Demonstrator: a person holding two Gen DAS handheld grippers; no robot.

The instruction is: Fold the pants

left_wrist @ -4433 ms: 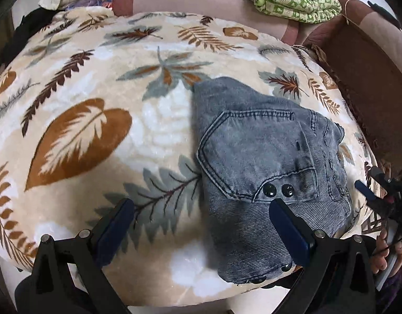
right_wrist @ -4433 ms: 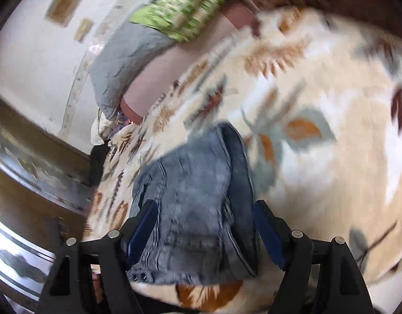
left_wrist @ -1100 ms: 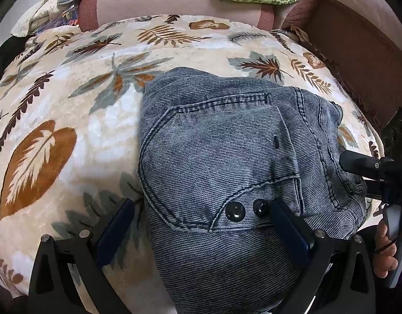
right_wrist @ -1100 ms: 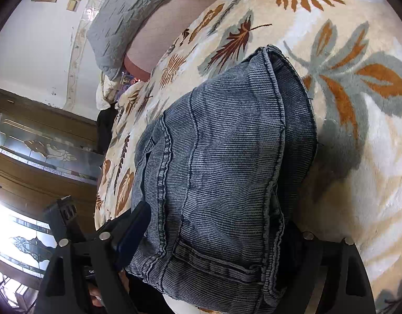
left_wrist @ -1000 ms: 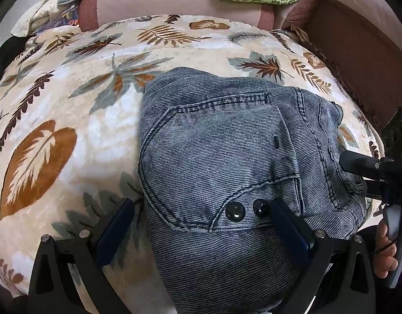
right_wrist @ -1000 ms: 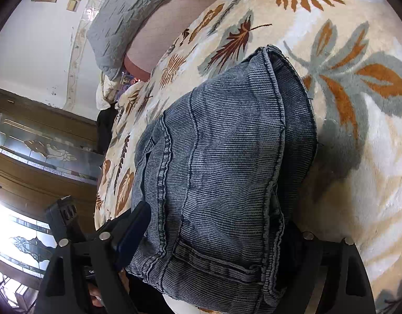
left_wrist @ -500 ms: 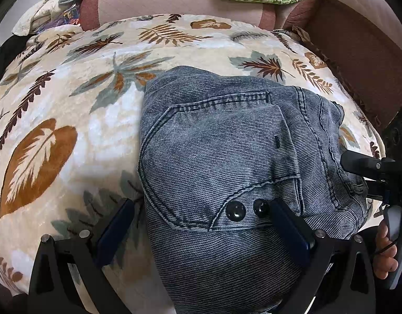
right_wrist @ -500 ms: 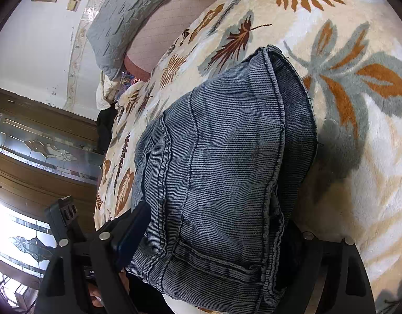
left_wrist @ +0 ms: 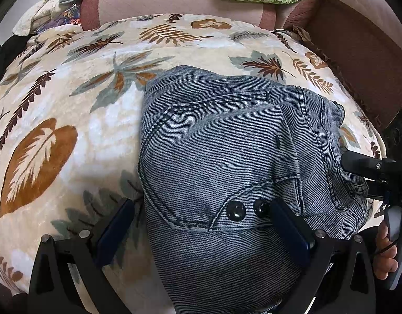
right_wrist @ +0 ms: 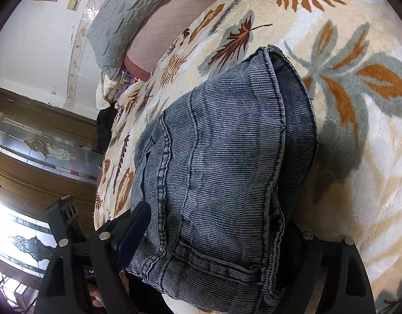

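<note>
Folded pants [left_wrist: 222, 162] are lying as a compact bundle on the leaf-print blanket [left_wrist: 70, 120], near its front edge. Long axis is running front to back in the left view, pocket face up.

Left gripper [left_wrist: 201, 225] is hovering, fingers spread across the near end.

Right gripper [right_wrist: 214, 238] is straddling the bundle's side, fingers spread wide.
</note>
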